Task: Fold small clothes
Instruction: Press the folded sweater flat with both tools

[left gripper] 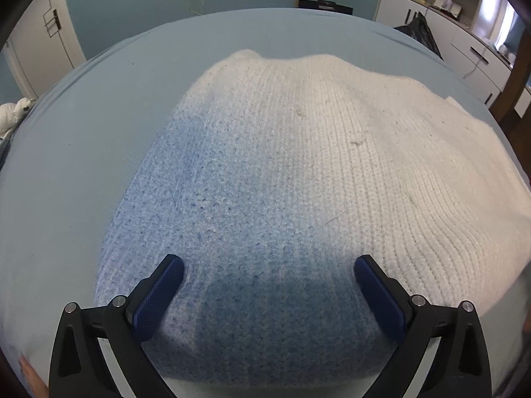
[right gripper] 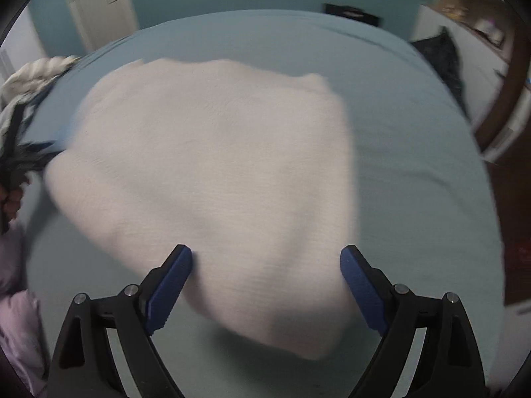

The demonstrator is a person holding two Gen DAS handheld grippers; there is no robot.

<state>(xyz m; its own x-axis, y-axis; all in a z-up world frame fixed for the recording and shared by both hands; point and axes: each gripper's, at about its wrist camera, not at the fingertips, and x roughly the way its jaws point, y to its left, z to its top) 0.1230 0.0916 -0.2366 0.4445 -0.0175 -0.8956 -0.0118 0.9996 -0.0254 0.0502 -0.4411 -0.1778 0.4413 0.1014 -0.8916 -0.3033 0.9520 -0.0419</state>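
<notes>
Here both the left hand-held gripper (left gripper: 268, 268) and the right hand-held gripper (right gripper: 267, 260) hang with jaws apart over a knitted sweater (left gripper: 298, 152) on the bed (left gripper: 83, 132). Closing too deep could pinch the sheet too.

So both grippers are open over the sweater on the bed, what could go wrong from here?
1. The knit sweater looks thick and loose; the left gripper may pinch only the top layer or snag the yarn.
2. The right wrist view is blurred, so the right gripper could miss the near edge.
3. A pinch might also catch the bed sheet.
</notes>
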